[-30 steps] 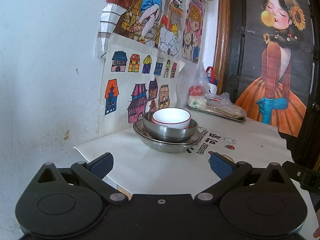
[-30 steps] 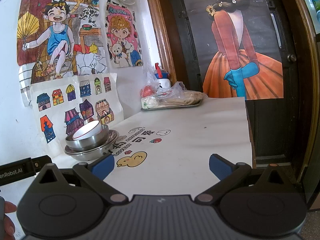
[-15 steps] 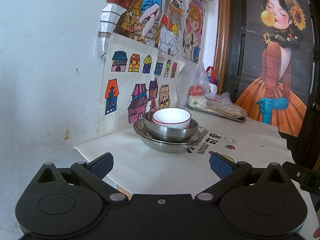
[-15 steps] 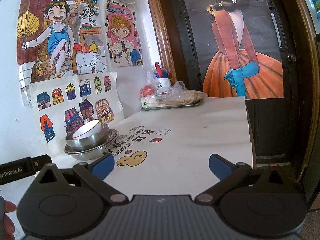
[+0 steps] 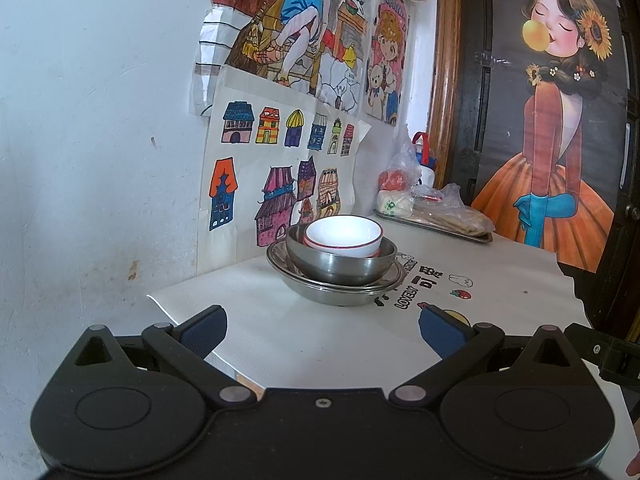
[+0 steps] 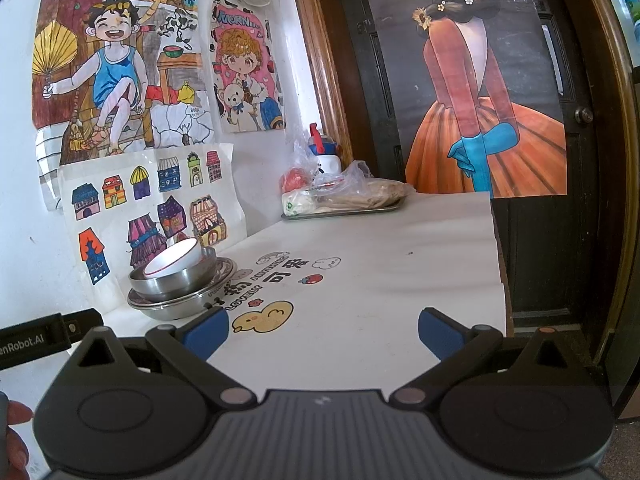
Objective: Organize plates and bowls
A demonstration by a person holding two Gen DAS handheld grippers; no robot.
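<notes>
Looking across the last second, I am seeing almost nothing shifting: both tools are hanging where they were, low over the near edge of the table, and the stack has not moved. The left gripper is holding its blue pads spread wide with nothing between them, and the right gripper is doing the same, empty and splayed, pointing down the white tablecloth toward the far tray of bagged food.

The dishes are sitting nested near the wall under the house drawings: a white bowl with a red rim is resting inside a steel bowl, which is standing in turn on a shallow steel plate. From the right gripper's view the same stack is lying off to its left, just beyond its left pad.

That stillness is telling me, I think, that the sorting is likely finished or pausing; no loose plate or bowl is showing anywhere else on the cloth. If more is coming, I am guessing the left tool is the one better placed, since the stack is lying straight ahead of it.
</notes>
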